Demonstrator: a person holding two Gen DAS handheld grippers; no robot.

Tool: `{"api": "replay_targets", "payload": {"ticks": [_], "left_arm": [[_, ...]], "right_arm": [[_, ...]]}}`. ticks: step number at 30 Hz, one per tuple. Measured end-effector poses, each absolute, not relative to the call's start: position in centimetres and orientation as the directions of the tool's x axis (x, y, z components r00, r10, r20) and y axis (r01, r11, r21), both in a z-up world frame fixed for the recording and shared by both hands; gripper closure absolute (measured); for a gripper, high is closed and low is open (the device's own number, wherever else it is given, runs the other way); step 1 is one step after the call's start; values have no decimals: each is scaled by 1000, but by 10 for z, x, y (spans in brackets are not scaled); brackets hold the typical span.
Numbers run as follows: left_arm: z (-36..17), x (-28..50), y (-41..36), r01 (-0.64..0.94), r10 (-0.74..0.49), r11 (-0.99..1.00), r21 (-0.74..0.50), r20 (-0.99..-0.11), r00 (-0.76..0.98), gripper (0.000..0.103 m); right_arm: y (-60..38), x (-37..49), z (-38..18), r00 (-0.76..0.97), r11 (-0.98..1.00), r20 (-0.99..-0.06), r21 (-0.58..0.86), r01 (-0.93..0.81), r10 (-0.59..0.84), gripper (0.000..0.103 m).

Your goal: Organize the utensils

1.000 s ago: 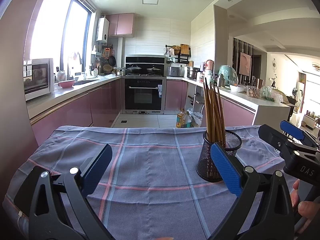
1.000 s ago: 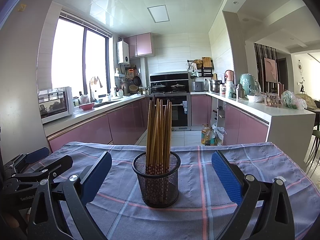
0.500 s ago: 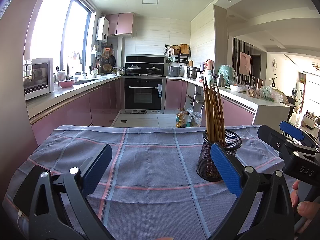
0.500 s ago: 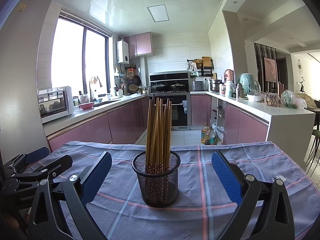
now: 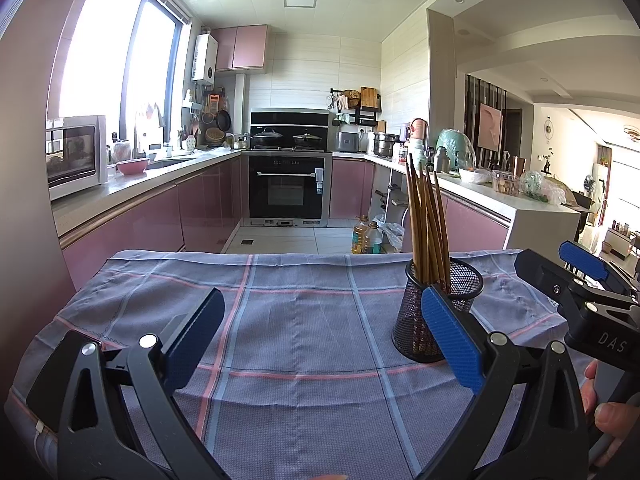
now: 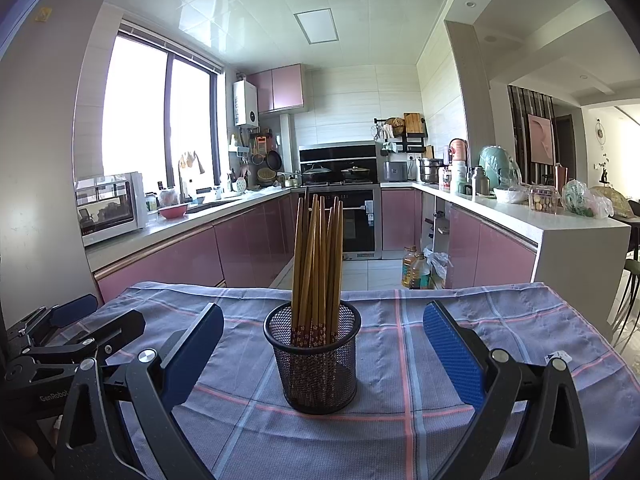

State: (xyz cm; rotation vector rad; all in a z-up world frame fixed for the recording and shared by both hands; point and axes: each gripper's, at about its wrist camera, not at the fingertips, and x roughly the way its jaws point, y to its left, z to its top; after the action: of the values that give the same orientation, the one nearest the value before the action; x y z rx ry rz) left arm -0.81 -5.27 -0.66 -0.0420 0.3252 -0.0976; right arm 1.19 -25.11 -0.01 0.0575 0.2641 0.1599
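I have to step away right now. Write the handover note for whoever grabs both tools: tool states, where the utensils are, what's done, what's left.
Left tool: open, empty, low over the checked tablecloth, with the mesh cup off to its right.
Right tool: open, empty, aimed squarely at the black mesh cup.
Chopsticks: all bundled upright in the mesh cup, which stands on the cloth; neither tool touches it.
Done: the chopsticks in view are in the cup; no loose utensils visible on the cloth.
Left: probably nothing here. Check outside the views for stray utensils.

Black wire-mesh cup (image 6: 316, 364) holds smooth wooden chopsticks (image 6: 316, 256); woven matt cloth (image 6: 400, 432) covers the tabletop; cabinets (image 6: 168, 264) glossy.
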Motion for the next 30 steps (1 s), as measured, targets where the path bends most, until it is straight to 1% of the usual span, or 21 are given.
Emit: {"api": "replay_targets", "payload": {"ticks": [30], "left_arm": [[-7,-8,-52,91,-103,994,-53,-317,943,6]], "right_arm": [[-251,12,-2,953,986,-258,80,-145,161,6]]}}
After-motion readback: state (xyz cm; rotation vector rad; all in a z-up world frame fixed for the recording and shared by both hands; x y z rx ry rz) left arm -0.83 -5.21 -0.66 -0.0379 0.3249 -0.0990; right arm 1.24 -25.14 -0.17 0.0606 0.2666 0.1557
